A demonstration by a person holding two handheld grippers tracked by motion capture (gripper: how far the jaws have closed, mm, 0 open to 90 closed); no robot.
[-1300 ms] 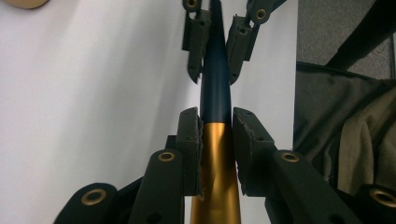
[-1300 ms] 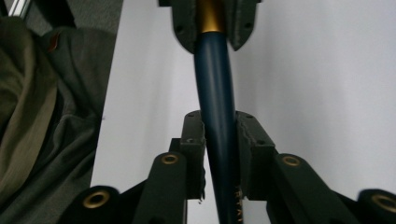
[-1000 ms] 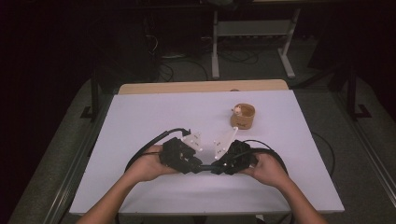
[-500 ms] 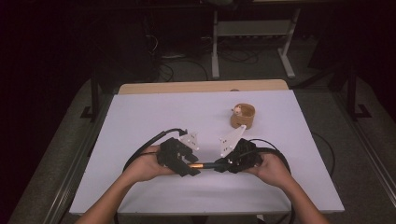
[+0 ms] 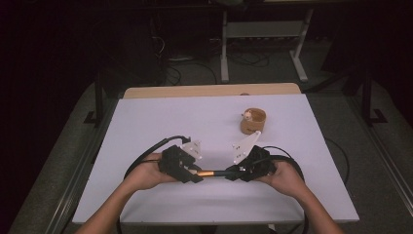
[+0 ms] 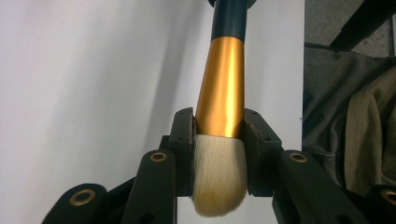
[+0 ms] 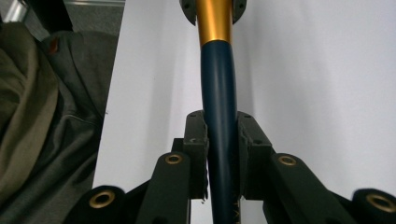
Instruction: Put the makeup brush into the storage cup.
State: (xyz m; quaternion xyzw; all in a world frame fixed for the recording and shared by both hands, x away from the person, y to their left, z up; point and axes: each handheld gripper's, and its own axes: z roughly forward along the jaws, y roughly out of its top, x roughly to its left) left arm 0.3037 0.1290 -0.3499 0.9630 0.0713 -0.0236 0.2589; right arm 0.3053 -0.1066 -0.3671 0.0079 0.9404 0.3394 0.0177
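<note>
Two grippers face each other over the near half of the white table (image 5: pixel 146 122), each held in one of the person's hands, with a makeup brush (image 5: pixel 214 173) stretched level between them. The left gripper (image 6: pixel 218 135) has its jaws closed on the brush where the gold ferrule (image 6: pixel 222 88) meets the pale bristles (image 6: pixel 218 182); those jaws have just been closing, and their pads now press on both sides of the brush head. The right gripper (image 7: pixel 222 135) is clamped on the dark blue handle (image 7: pixel 219 93), which runs up between its pads toward the gold ferrule and the other gripper's jaws beyond. From the high view, a small round wooden bowl (image 5: pixel 253 121) stands farther back on the table, apart from both hands, with something small and pale inside it.
</note>
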